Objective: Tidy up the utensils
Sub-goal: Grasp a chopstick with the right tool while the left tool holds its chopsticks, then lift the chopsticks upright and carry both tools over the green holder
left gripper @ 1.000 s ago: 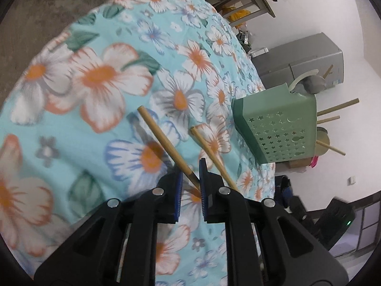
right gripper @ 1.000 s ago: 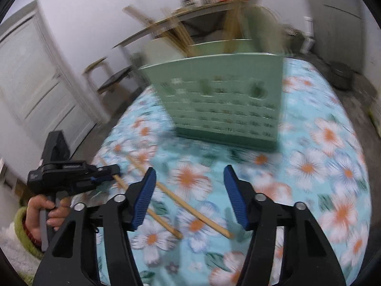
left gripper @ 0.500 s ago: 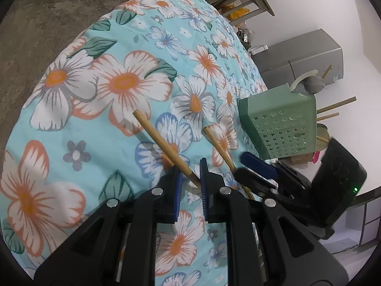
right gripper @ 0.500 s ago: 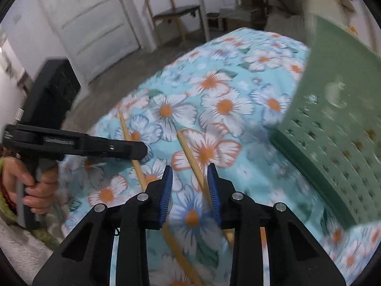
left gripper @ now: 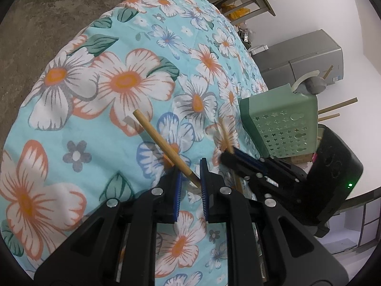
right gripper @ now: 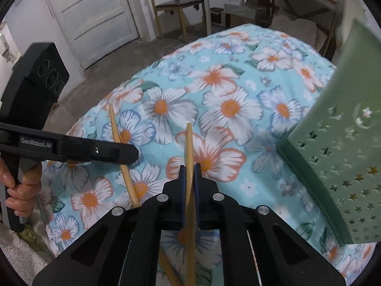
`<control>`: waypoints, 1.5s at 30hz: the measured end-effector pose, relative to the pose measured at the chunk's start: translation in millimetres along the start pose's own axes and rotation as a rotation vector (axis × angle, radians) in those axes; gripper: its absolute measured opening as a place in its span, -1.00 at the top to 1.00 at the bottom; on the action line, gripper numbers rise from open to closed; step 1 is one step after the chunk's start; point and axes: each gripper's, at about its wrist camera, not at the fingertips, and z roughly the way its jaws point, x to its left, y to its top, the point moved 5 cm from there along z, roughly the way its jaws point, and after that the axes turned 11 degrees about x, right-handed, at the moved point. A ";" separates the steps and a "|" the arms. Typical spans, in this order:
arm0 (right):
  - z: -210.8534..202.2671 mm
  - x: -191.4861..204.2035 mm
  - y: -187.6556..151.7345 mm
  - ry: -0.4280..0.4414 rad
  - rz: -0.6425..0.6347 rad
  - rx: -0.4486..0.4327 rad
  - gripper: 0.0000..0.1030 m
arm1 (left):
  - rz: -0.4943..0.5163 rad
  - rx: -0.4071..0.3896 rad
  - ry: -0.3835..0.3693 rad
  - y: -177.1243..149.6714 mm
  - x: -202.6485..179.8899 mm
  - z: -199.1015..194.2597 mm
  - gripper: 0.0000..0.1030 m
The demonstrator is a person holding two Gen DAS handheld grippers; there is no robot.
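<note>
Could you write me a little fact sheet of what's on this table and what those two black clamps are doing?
surface: table under a floral cloth
right gripper: shut on a chopstick
left gripper: jaws narrowly apart, astride the other chopstick, no squeeze visible
holder: green perforated caddy standing beside them, more sticks poking out
pending: both chopsticks outside the caddy

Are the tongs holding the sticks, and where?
The right tongs pinch one chopstick partway along its shaft. The left tongs bracket the other chopstick's thin tip, with a gap showing; not gripped yet.
</note>
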 end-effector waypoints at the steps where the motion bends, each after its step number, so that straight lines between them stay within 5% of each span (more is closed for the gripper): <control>1: -4.9 -1.8 0.0 -0.008 0.006 -0.015 0.87 | 0.000 0.000 0.000 0.1 -0.3 -0.1 0.74; 13: -107.7 -18.2 -9.4 -0.129 0.122 -0.312 0.87 | 0.028 -0.027 0.005 1.1 -7.8 -3.6 0.75; 24: -190.8 -47.3 -41.7 -0.129 0.332 -0.566 0.87 | 0.216 -0.188 0.038 3.9 -58.1 -46.7 0.83; 45: -238.9 -59.9 -89.2 -0.066 0.472 -0.733 0.87 | 0.495 -0.367 -0.026 9.2 -163.8 -103.8 0.91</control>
